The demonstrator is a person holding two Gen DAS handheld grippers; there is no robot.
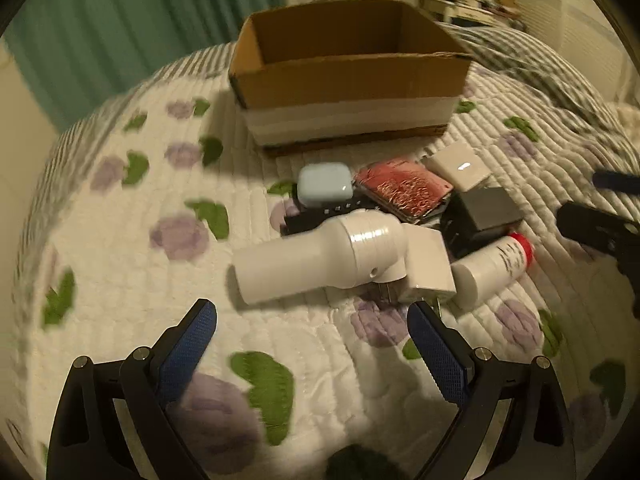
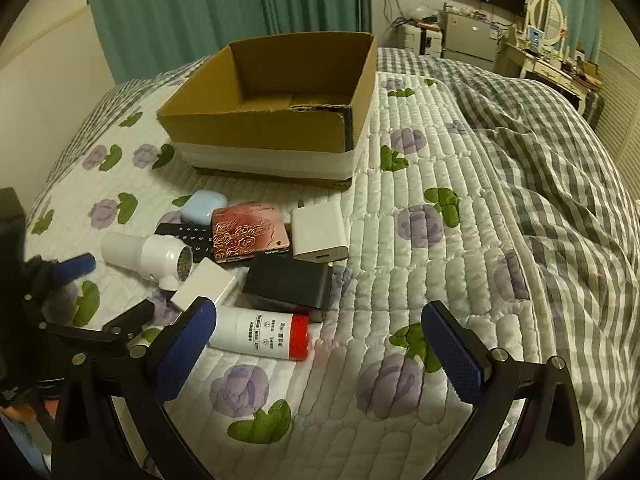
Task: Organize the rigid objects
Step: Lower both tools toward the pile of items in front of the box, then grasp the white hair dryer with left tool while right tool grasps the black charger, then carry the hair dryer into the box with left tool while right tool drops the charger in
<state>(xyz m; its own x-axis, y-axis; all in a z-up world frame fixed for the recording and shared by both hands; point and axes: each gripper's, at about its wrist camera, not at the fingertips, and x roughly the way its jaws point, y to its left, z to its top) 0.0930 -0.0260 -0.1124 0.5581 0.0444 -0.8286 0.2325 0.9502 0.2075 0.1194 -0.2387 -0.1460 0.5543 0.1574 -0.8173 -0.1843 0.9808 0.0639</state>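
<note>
On the bed, over a quilted white bedspread (image 2: 400, 240) printed with purple flowers and green leaves, a heap of small hard things lies in front of an open cardboard box (image 2: 272, 120), its lower band wrapped in white. The left hand-held gripper (image 1: 312, 316) hangs just short of the heap, its blue cross-hatched pads spread wide, gripping nothing. Right ahead of it lies a glossy white bottle with a wide cap (image 1: 316, 258), on its side, cap end toward the rest of the heap. Touching that cap, a small white box (image 1: 428, 266); beside that, a white tube with a red cap (image 1: 492, 270), also lying flat. The right hand-held gripper (image 2: 316, 320) sits wide apart and empty too, that red-capped tube just past its left fingertip. Further back: a matte black rectangular block (image 2: 288, 282), a pink case embossed with roses (image 2: 248, 236), shiny; a smooth white charger block (image 2: 320, 234); a rounded pale-blue earbud case (image 2: 202, 206) resting on a black remote with rows of buttons (image 2: 188, 236). To the right, a rumpled grey checked duvet (image 2: 560, 200).
</note>
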